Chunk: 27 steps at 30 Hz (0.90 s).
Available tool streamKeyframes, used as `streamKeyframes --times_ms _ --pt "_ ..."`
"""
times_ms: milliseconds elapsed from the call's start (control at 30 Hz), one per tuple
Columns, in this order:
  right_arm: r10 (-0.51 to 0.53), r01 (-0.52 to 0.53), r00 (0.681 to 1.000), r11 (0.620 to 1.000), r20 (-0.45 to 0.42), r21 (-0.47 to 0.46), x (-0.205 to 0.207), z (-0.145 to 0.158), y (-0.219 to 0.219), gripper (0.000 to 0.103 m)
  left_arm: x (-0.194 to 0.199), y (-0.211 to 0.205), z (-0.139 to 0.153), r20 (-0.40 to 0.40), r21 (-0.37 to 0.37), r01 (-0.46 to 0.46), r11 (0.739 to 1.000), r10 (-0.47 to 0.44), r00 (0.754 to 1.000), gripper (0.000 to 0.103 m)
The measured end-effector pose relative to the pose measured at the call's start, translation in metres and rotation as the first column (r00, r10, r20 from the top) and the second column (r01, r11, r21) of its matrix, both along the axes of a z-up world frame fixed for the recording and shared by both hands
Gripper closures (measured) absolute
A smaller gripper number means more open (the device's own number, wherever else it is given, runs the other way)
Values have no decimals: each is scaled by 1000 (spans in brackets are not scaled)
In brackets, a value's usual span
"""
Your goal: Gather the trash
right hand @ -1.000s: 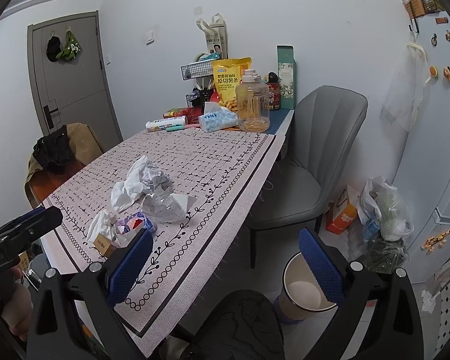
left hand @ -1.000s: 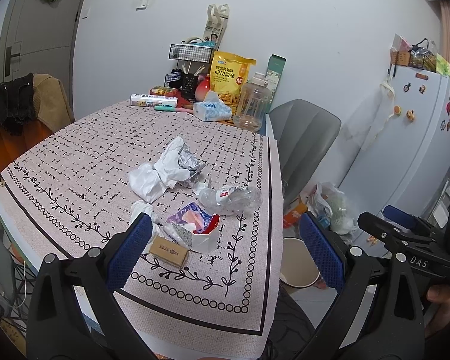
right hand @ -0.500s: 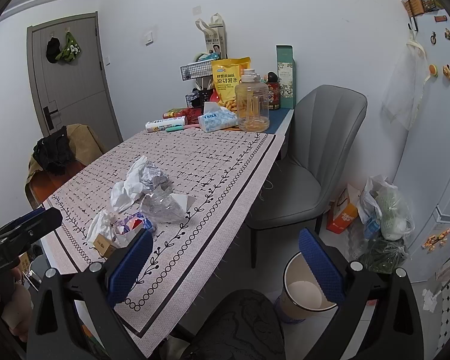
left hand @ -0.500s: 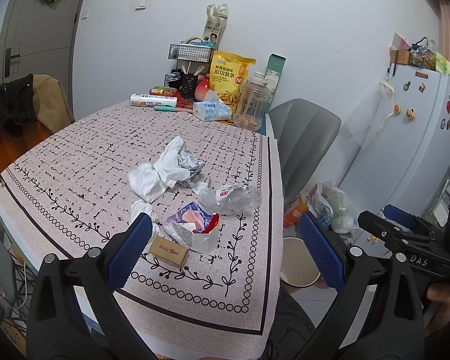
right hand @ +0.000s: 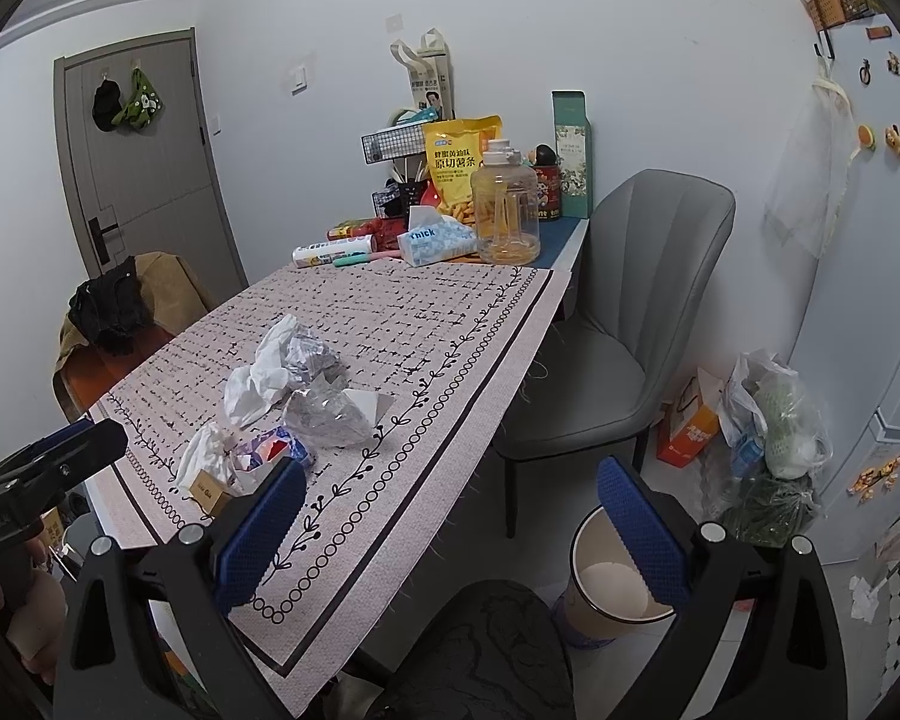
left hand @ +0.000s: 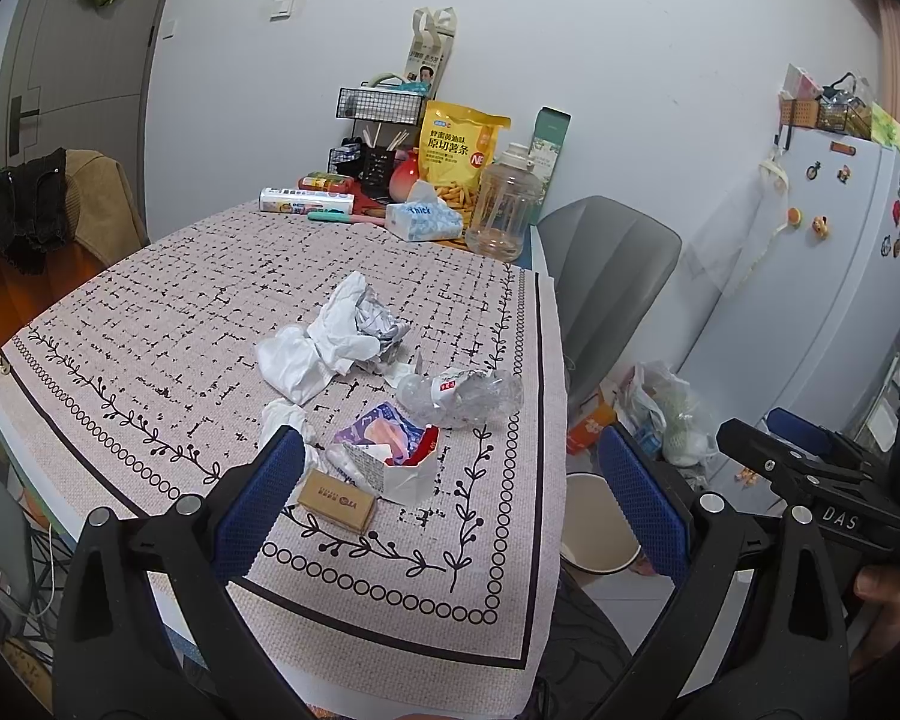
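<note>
Crumpled paper, a crushed plastic bottle, a torn carton and a small brown box lie heaped near the tablecloth's front edge in the left wrist view — left gripper hangs above them, jaws wide apart, holding nothing. Right gripper shows at the frame's right, off the table. Right wrist view: right gripper spread open & empty, between the table edge and the white bin on the floor by the grey chair. Collection looks not yet begun. Next, prob. — lower one gripper onto the nearest piece, close, carry to the bin.
</note>
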State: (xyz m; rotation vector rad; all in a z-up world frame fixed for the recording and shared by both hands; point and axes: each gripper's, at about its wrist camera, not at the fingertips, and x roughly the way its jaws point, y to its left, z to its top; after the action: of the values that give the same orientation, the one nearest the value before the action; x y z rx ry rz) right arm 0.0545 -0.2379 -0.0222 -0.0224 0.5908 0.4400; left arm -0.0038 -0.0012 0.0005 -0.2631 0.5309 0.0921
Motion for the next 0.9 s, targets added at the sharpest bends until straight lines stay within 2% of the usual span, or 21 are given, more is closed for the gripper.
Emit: streamKeyframes --times_ms 533,900 --pt "29 -29 1000 999 1 17 0 -2 4 8 -3 4 -2 -1 5 -5 1000 5 1000 6" --pt "141 -140 990 989 -12 39 9 -7 33 8 -10 39 -12 -4 -30 -59 998 59 998 6"
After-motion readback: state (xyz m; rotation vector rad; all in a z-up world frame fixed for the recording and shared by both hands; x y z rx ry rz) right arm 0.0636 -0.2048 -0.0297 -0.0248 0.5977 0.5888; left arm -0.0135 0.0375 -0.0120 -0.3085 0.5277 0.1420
